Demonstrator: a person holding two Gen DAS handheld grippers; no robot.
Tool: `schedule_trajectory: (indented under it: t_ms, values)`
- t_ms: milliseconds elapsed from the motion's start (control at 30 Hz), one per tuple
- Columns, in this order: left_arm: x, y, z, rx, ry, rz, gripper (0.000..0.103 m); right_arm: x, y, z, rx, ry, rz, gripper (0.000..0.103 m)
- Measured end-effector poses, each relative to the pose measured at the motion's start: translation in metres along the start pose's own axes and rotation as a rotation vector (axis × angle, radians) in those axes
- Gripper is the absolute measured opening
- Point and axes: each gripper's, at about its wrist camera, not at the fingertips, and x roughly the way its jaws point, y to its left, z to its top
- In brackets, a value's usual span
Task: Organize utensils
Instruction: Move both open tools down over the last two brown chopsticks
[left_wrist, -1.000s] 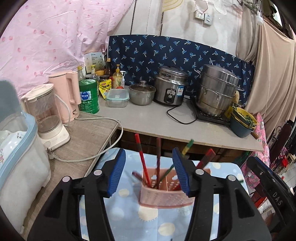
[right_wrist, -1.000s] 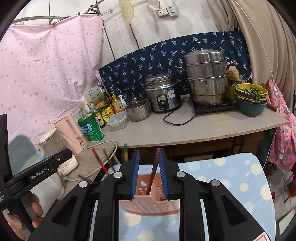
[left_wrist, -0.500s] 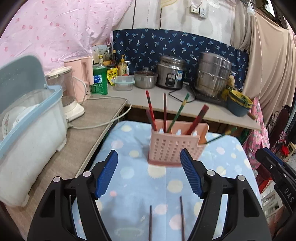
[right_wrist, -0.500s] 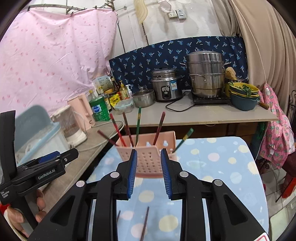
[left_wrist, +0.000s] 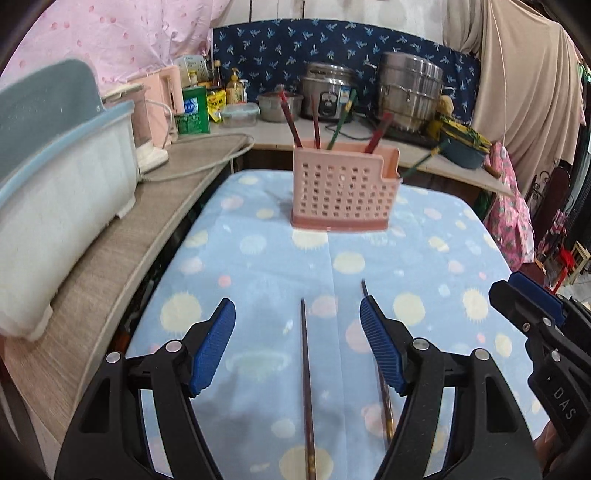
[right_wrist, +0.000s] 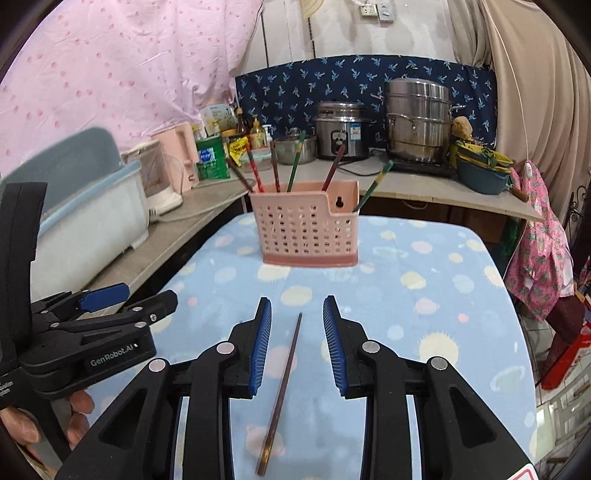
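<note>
Two slim dark chopsticks (left_wrist: 307, 387) lie loose on the fleecy spotted desk (left_wrist: 258, 266); both ribbed tongs, left (left_wrist: 297, 350) and right (right_wrist: 297, 345), gape released. Perforated pink holder (right_wrist: 304, 236) stands upright, packed with chopsticks.

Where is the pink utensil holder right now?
In both wrist views the pink utensil holder stands upright at the far end of the blue dotted cloth, ahead of both open tongs, with chopsticks standing in it.
</note>
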Motion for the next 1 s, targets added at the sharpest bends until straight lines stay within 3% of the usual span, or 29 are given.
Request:
schedule_trajectory:
  t_ms: [600, 1000]
  values:
    - [0.014, -0.003, -0.1, 0.026, 0.189, 0.011, 0.066, 0.009, 0.011, -0.113, 0.004, 0.202, 0.012, 0.029]
    - [0.035, 0.003, -0.126, 0.027, 0.255, 0.037, 0.066, 0.038, 0.017, -0.135, 0.033, 0.283, 0.04, 0.029]
